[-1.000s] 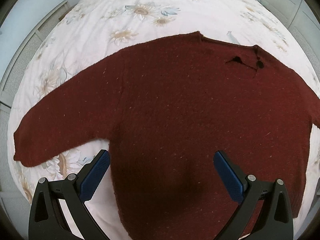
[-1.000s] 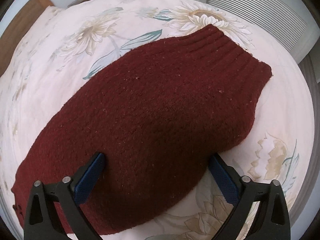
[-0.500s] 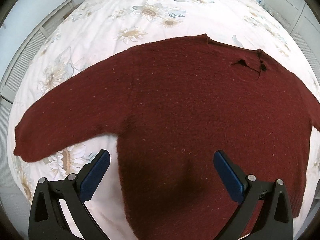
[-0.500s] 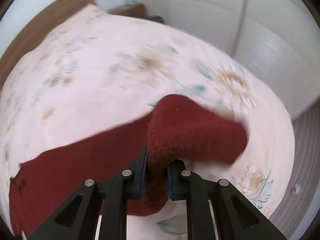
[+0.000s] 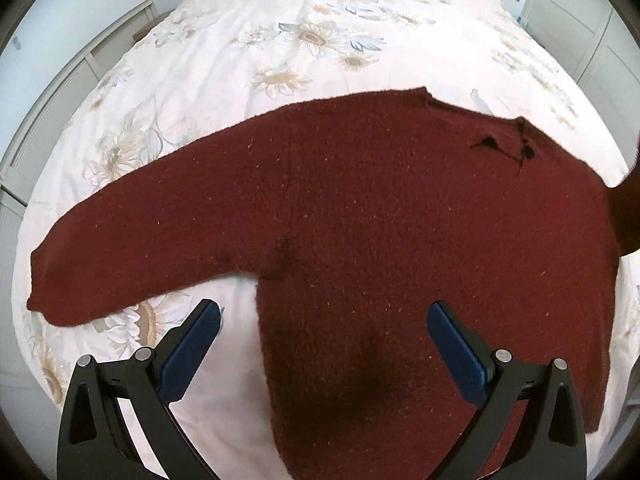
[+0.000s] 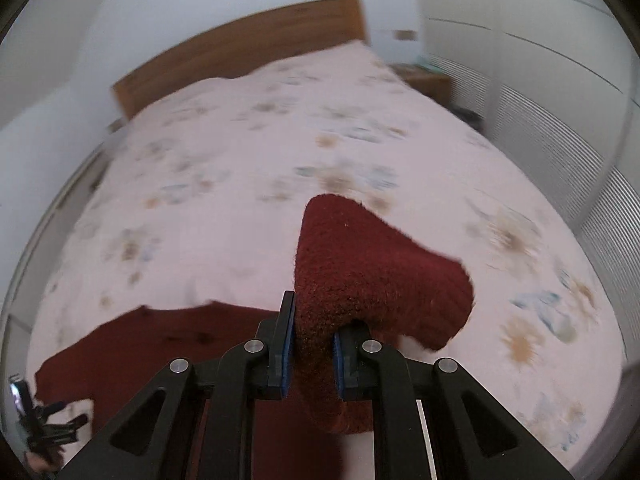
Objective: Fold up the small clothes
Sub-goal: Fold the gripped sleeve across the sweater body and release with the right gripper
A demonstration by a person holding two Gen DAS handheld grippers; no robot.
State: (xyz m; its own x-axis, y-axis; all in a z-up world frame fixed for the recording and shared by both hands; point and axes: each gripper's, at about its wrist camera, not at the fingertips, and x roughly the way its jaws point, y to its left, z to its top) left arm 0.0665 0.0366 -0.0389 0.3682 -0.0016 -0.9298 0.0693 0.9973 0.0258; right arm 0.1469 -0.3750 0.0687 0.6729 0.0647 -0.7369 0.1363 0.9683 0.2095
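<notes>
A dark red knitted sweater [image 5: 380, 220] lies flat on the bed, neck away from me, its left sleeve [image 5: 120, 248] stretched out to the left. My left gripper [image 5: 320, 344] is open and empty, hovering above the sweater's lower body. My right gripper [image 6: 310, 344] is shut on the sweater's right sleeve [image 6: 372, 276] and holds its cuff end lifted off the bed. The rest of the sweater [image 6: 160, 344] shows low on the left in the right wrist view. The lifted sleeve shows at the right edge of the left wrist view [image 5: 624, 216].
The bed has a white floral cover [image 5: 320, 40] and a wooden headboard [image 6: 240, 52]. White slatted cupboard doors [image 6: 560, 120] stand along the right side. A bedside table [image 6: 424, 80] is by the headboard. The left gripper shows at the lower left of the right wrist view [image 6: 44, 428].
My right gripper closed on the right sleeve and raised it, swinging up toward the headboard. The left gripper drew back and rose slightly, staying open.
</notes>
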